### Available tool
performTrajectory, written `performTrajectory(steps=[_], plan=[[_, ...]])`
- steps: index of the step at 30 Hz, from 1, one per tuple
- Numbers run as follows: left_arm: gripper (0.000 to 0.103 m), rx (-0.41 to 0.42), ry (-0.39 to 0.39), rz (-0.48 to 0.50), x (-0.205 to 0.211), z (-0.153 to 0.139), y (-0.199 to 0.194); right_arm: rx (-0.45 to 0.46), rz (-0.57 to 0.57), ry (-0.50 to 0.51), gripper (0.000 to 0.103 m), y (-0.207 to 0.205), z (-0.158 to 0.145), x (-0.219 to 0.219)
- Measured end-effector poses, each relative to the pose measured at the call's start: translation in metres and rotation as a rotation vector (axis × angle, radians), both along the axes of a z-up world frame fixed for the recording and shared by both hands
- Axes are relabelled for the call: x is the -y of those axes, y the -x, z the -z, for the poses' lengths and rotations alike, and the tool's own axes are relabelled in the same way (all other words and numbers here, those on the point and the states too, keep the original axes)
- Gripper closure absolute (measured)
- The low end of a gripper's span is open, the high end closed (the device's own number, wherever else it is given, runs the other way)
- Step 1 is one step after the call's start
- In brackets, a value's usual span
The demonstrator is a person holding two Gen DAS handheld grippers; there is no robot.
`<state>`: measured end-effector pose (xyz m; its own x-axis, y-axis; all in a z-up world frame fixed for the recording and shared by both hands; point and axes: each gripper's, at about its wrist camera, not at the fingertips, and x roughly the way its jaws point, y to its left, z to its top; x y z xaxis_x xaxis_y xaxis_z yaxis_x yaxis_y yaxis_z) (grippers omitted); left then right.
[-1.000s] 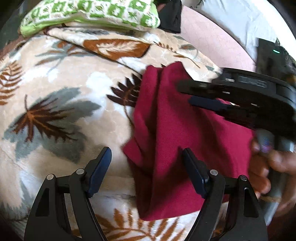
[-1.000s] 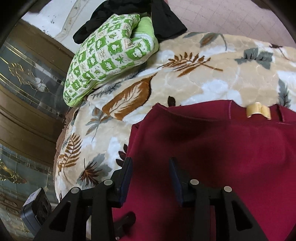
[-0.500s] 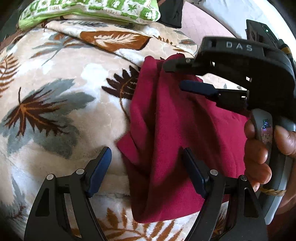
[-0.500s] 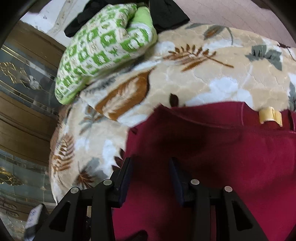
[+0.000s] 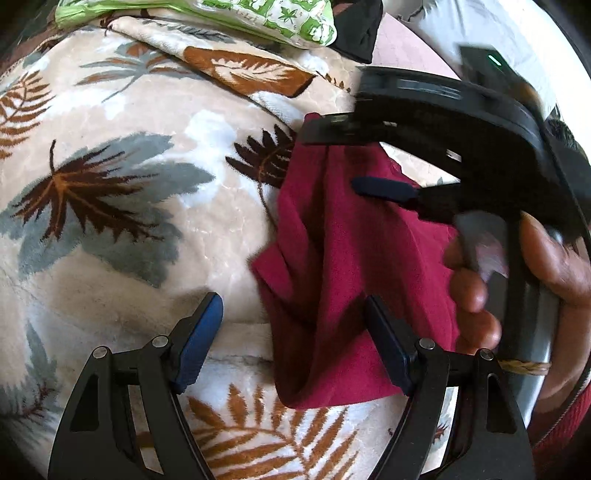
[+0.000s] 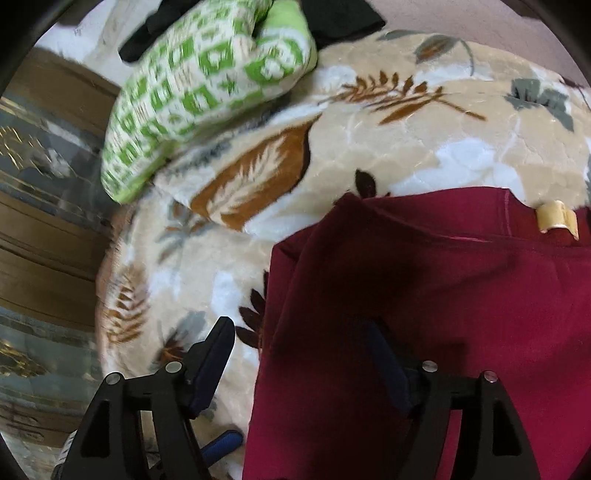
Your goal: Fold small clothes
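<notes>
Cloth (image 5: 347,273), dark red, lies bunched in soft folds on a leaf-print blanket (image 5: 122,206) spread over the bed. The left gripper (image 5: 293,341) hangs just above its near edge with the jaws wide apart: one blue-padded finger (image 5: 197,341) is over bare blanket, the other (image 5: 388,349) over the red fabric, and nothing is caught between them. From the left wrist view, the right gripper (image 5: 332,158) comes in from the right, blurred, held in a hand (image 5: 517,280); its jaws stand open over the far part of the cloth. The right wrist view shows the same: one finger (image 6: 210,363) over the blanket, the other (image 6: 386,363) dark against the fabric, with the cloth's edge running between them. A small cream tag (image 6: 556,219) sits at the garment's far hem. Beyond, a green-and-white patterned pillow (image 6: 207,85) rests at the blanket's far edge, with something black (image 6: 340,18) behind it.
</notes>
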<state>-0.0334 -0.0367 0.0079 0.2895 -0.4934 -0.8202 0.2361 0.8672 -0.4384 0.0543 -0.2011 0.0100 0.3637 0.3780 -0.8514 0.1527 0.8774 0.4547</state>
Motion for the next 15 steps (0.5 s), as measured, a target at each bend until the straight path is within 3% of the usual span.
performTrajectory(steps=[4, 7, 9, 10, 12, 13, 15], plan=[[0.024, -0.018, 0.005, -0.004, 0.001, 0.003, -0.004, -0.033, -0.065, 0.136, 0.020, -0.017, 0.006, -0.025], [0.024, -0.016, 0.003, -0.008, 0.002, 0.003, -0.003, -0.007, -0.087, 0.191, 0.023, -0.017, 0.011, -0.027], [0.024, -0.002, 0.002, -0.001, 0.006, 0.001, -0.003, 0.010, -0.092, 0.222, 0.057, -0.009, 0.009, -0.016], [0.024, 0.005, 0.003, 0.004, 0.008, 0.001, -0.003, 0.022, -0.082, 0.175, 0.062, -0.005, 0.008, -0.006], [0.024, 0.020, 0.001, 0.023, 0.014, 0.000, 0.000, 0.041, -0.023, -0.001, 0.087, 0.007, 0.004, 0.023], [0.024, 0.026, 0.002, 0.035, 0.018, 0.000, 0.000, 0.059, -0.007, -0.068, 0.089, 0.012, 0.003, 0.032], [0.024, 0.034, 0.001, 0.049, 0.024, 0.001, 0.002, 0.090, -0.004, -0.092, 0.089, 0.020, -0.002, 0.037]])
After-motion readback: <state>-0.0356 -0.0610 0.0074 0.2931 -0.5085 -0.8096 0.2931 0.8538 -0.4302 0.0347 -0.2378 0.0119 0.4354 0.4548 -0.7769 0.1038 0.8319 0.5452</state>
